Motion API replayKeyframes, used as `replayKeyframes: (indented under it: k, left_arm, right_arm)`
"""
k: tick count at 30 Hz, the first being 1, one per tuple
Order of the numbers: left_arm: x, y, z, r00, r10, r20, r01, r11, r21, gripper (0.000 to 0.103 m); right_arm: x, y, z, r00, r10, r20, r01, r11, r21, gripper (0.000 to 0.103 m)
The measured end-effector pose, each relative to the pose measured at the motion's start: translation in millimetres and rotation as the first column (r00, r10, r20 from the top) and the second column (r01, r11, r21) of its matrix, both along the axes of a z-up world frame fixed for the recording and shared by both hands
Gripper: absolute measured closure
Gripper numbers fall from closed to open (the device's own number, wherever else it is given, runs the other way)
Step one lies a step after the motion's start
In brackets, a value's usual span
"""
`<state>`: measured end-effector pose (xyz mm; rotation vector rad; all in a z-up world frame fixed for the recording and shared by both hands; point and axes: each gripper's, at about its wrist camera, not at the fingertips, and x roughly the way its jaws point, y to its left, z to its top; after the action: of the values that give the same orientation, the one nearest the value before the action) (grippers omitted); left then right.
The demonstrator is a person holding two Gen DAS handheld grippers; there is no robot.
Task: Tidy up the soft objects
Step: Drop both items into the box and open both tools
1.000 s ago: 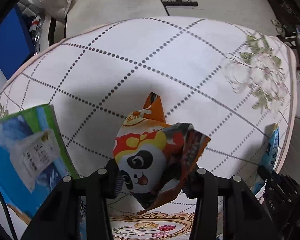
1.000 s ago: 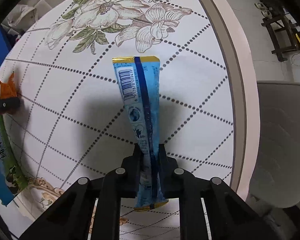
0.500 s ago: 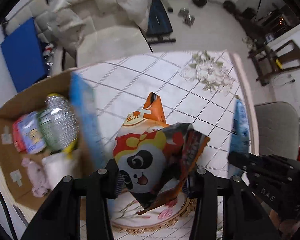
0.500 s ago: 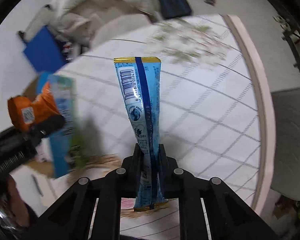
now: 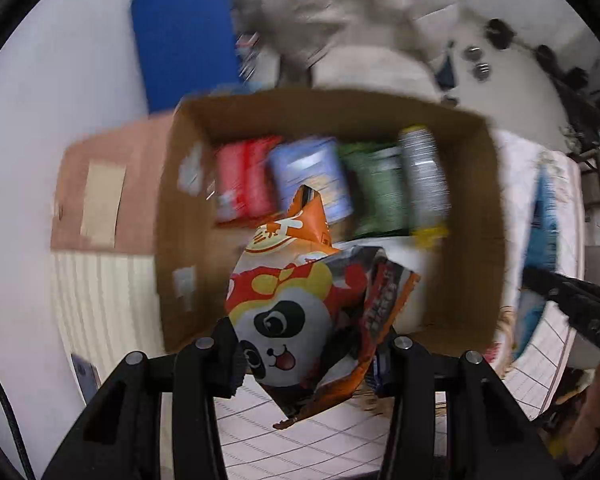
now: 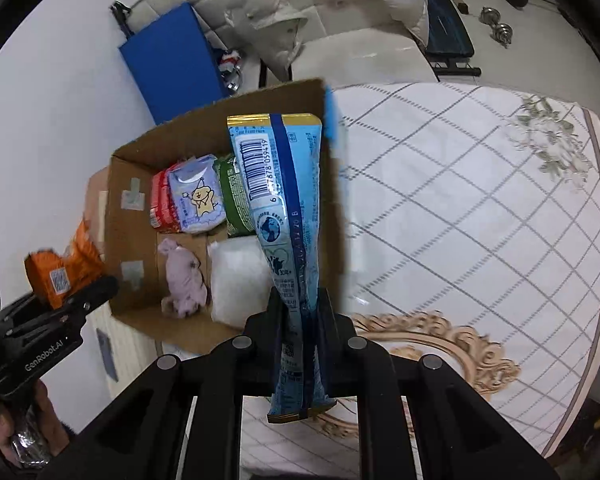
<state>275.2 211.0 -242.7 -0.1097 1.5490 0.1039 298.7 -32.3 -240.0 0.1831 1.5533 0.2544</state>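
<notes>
Crinkled panda packet (image 5: 300, 312), corrugated box (image 5: 496, 216).

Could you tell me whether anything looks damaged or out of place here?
Only the orange panda snack bag in the left claw: crumpled, its side folded over. The items in the cardboard box look orderly.

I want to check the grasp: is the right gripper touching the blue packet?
Touching. In the right wrist view both fingers of the right gripper press the blue packet from each side, with no gap.
</notes>
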Motion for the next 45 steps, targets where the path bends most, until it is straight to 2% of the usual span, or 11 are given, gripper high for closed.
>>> replayKeyframes:
  k: [6, 11, 14, 16, 18, 19, 21, 24, 27, 31, 45]
  left_arm:
    - [6, 50, -65, 0.990, 0.024, -0.141, -0.022, 1.000, 0.016, 0.061]
    - [7, 59, -93, 0.978, 0.004, -0.207, -0.001, 1.000, 0.014, 0.058]
    - [6, 62, -98, 0.973, 0.022, -0.229, -0.034, 0.998, -0.047, 0.058]
    - [4, 66, -98, 0.974, 0.035, -0.222, -0.052, 0.996, -0.070, 0.051]
    - [5, 67, -94, 0.977, 0.036, -0.211, -0.052, 0.996, -0.072, 0.041]
    - [6, 68, -90, 0.978, 0.034, -0.205, -0.049, 0.996, -0.070, 0.040]
    - [6, 68, -82, 0.983, 0.029, -0.183, -0.040, 0.998, -0.058, 0.039]
    - [4, 67, -69, 0.988, 0.027, -0.149, -0.033, 0.999, -0.040, 0.034]
    - [-2, 65, -53, 0.995, 0.034, -0.091, -0.036, 0.999, -0.030, 0.010]
    - [-16, 56, -32, 1.000, 0.031, -0.005, -0.030, 0.998, 0.046, 0.001]
    - [-39, 27, 6, 0.990, 0.062, 0.127, -0.070, 0.996, 0.063, 0.001]
  right_arm:
    - [16, 34, -42, 1.000, 0.003, -0.021, -0.005, 0.994, -0.106, 0.087]
    - [23, 43, -68, 0.999, -0.010, -0.046, 0.002, 0.985, -0.171, 0.087]
    - [26, 42, -80, 0.998, -0.015, -0.068, 0.001, 0.978, -0.206, 0.084]
    - [27, 42, -86, 0.996, -0.015, -0.083, -0.004, 0.974, -0.225, 0.065]
    - [27, 42, -86, 0.995, -0.026, -0.092, 0.010, 0.986, -0.166, 0.037]
    - [26, 45, -84, 0.995, -0.019, -0.099, 0.004, 0.988, -0.157, 0.035]
    - [24, 51, -78, 0.997, -0.001, -0.077, -0.013, 0.982, -0.187, 0.017]
    - [20, 56, -69, 0.998, 0.022, -0.063, -0.034, 0.981, -0.189, 0.013]
    - [13, 64, -56, 0.998, 0.057, -0.031, -0.062, 0.976, -0.211, 0.000]
    - [-1, 71, -44, 0.996, 0.087, 0.010, -0.082, 0.968, -0.239, 0.000]
    - [-36, 66, -29, 0.996, 0.063, 0.062, -0.045, 0.965, -0.258, 0.000]
